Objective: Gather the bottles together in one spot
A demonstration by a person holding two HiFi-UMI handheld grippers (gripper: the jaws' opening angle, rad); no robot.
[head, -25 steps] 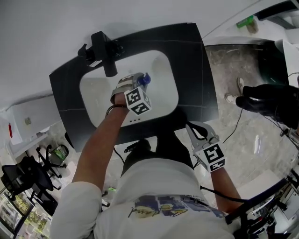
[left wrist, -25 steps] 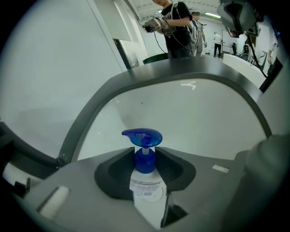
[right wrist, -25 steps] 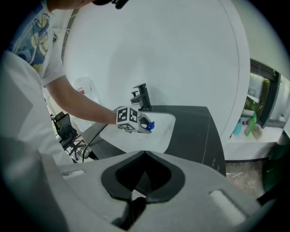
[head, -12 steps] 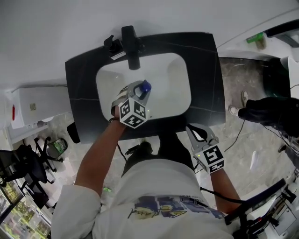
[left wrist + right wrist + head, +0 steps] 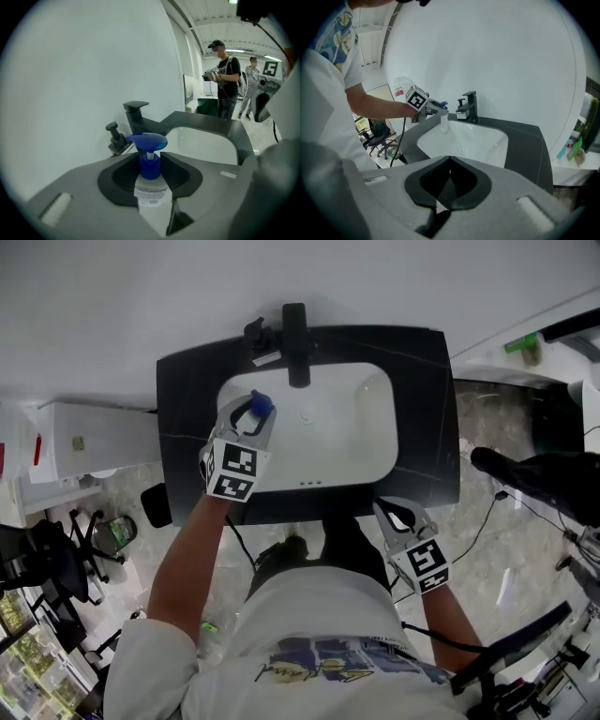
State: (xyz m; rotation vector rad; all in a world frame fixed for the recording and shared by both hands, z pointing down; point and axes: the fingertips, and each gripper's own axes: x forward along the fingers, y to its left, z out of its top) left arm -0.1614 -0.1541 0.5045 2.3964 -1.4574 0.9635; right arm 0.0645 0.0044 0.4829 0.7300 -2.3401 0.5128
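Note:
A clear pump bottle (image 5: 151, 192) with a blue pump head (image 5: 262, 403) stands upright between the jaws of my left gripper (image 5: 246, 418), which is shut on its body. It hangs over the back left rim of the white sink (image 5: 361, 442), beside the black faucet (image 5: 296, 343). In the right gripper view the same bottle (image 5: 444, 122) shows above the basin's left edge. My right gripper (image 5: 392, 512) sits low in front of the dark counter (image 5: 427, 409), its jaws shut with nothing between them (image 5: 450, 161).
A small black stopper knob (image 5: 114, 133) stands left of the faucet (image 5: 136, 115). Green bottles (image 5: 574, 152) rest on a white ledge right of the counter. Two people stand in the background (image 5: 227, 79). Office chairs (image 5: 56, 568) are on the floor at left.
My left gripper has carried the bottle up and from the basin's middle to its back left rim, rolling as it went. The right gripper has shifted only slightly.

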